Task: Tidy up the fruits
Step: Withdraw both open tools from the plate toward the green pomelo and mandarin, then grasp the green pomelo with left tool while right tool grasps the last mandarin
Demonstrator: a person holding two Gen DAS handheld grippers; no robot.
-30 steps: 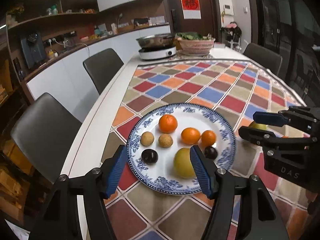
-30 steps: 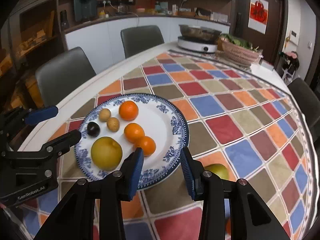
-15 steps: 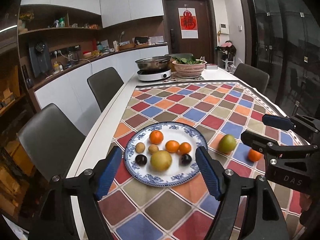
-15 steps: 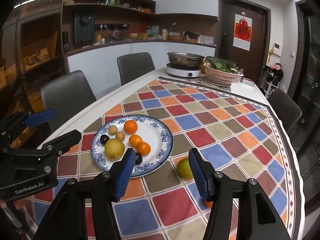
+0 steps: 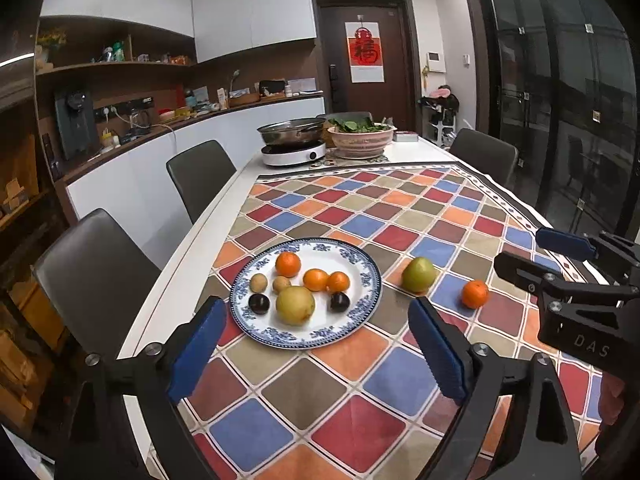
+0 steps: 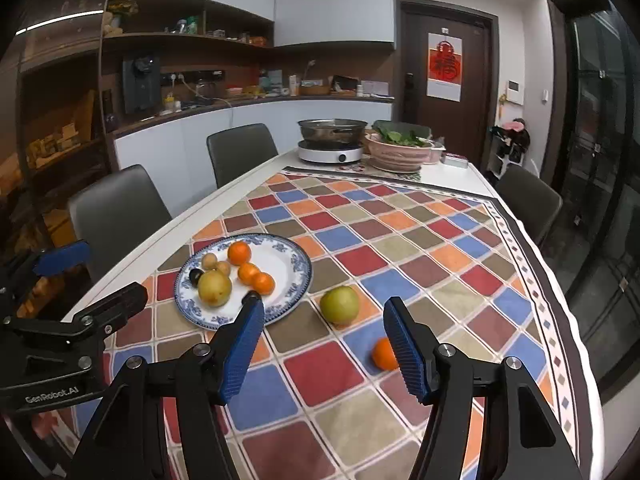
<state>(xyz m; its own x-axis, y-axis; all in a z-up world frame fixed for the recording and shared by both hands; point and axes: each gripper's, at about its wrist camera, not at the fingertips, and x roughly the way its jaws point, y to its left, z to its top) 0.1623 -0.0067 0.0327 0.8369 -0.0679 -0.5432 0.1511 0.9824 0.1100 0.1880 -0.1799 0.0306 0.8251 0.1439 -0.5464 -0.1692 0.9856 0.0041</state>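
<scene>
A blue-and-white plate (image 5: pixel 360 312) (image 6: pixel 302 276) sits on the checkered tablecloth. It holds a yellow pear (image 5: pixel 295 305) (image 6: pixel 215 288), three oranges (image 5: pixel 288 264), two small brown fruits (image 5: pixel 258 282) and two dark plums (image 5: pixel 259 304). A green apple (image 5: pixel 418 274) (image 6: pixel 339 304) and a small orange (image 5: pixel 475 294) (image 6: pixel 382 354) lie on the cloth right of the plate. My left gripper (image 5: pixel 316 344) is open and empty, raised above the table in front of the plate. My right gripper (image 6: pixel 324 344) is open and empty, raised near the apple and small orange.
A hotplate with a steel pan (image 5: pixel 292 136) and a basket of greens (image 5: pixel 362 136) stand at the table's far end. Grey chairs (image 5: pixel 96 272) line the left side, and one (image 5: pixel 484 160) stands on the right. The table's right edge (image 6: pixel 560 300) is near.
Both grippers have pulled up and back from the plate. The view has widened, so the apple and small orange on the cloth now show fully. The fruits have not moved.
</scene>
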